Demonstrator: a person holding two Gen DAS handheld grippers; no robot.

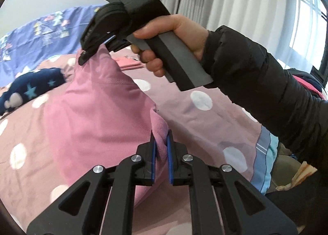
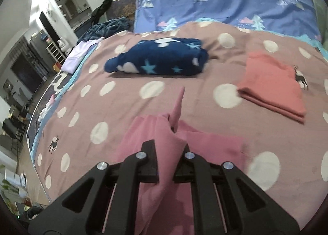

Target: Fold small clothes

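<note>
The left gripper (image 1: 162, 144) is nearly closed and pinches a fold of the pink garment (image 1: 98, 112) at the lower centre of its frame. At upper centre, the right gripper (image 1: 84, 56) clamps another corner. The garment hangs between the 2 grippers over the dotted bedcover (image 2: 164, 89). A navy fleece (image 2: 157, 58) and a folded coral cloth (image 2: 270, 83) lie beyond.

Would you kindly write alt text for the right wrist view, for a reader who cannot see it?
The right gripper has its jaws shut on a pink garment above a polka-dot bedspread. Farther off on the bed lie a navy star-print fleece and a folded coral garment.
</note>
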